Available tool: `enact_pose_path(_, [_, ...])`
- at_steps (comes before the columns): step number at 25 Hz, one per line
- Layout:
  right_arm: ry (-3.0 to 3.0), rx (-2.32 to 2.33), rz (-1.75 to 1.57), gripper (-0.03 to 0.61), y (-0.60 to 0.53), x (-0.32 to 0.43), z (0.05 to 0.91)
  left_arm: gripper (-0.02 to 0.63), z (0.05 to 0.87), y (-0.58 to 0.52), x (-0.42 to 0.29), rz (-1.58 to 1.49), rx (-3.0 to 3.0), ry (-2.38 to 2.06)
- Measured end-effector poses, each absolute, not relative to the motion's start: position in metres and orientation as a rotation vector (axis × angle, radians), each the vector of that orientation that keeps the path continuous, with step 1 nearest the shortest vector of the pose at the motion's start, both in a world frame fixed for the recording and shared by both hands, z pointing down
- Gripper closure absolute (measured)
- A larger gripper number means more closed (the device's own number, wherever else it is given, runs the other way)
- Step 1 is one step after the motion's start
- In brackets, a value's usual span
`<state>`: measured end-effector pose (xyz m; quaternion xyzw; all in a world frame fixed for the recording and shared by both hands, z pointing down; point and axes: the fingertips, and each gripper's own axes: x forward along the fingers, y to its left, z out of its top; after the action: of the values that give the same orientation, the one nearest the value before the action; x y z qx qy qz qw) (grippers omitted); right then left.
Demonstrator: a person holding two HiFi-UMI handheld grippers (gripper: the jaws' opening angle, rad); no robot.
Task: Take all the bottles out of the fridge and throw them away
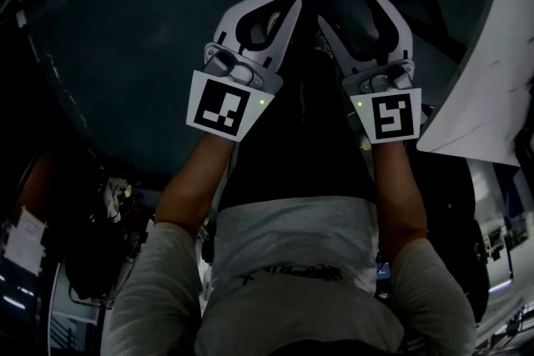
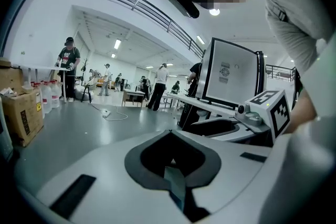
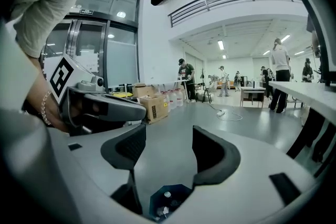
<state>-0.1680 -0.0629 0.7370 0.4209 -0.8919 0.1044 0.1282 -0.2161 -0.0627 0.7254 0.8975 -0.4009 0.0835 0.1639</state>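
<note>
No bottle is between either pair of jaws. In the head view both grippers are held close together in front of the person's torso, the left gripper [image 1: 279,0] beside the right gripper [image 1: 363,12]. The left gripper [image 2: 171,132] has its jaws shut on nothing, tips meeting above a dark diamond gap. The right gripper [image 3: 168,134] is open, with floor showing between its dark pads [image 3: 210,149]. Low in that gap sits a dark blue container [image 3: 165,202] with small white-capped items inside, too small to identify. Glass-fronted doors [image 3: 105,55] stand at the left.
A white boxy panel [image 2: 231,73] rises beside the right gripper's marker cube [image 2: 273,110]. Cardboard boxes [image 3: 152,105] and water jugs [image 3: 172,96] stand along the wall. Several people work at tables [image 2: 134,94] across the grey hall floor. A cable [image 2: 113,114] lies on the floor.
</note>
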Motion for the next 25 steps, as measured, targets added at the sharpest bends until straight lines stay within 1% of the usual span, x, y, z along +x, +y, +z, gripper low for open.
enact_pose_path(8, [-2.621,1.242,0.307,0.347,-0.067,-0.16,0.649,0.603,0.63,-0.066,-0.211,0.157,2.565,-1.156])
enact_pose_path(15, [-2.661,1.261,0.287,0.373,-0.073,-0.151,0.577,0.601,0.561,-0.068,-0.195,0.131,2.608,-1.138])
enact_pose_path(25, [-2.683,1.292,0.291,0.41,-0.077,-0.147,0.497,0.602,0.478,-0.07,-0.184,0.102,2.652,-1.108])
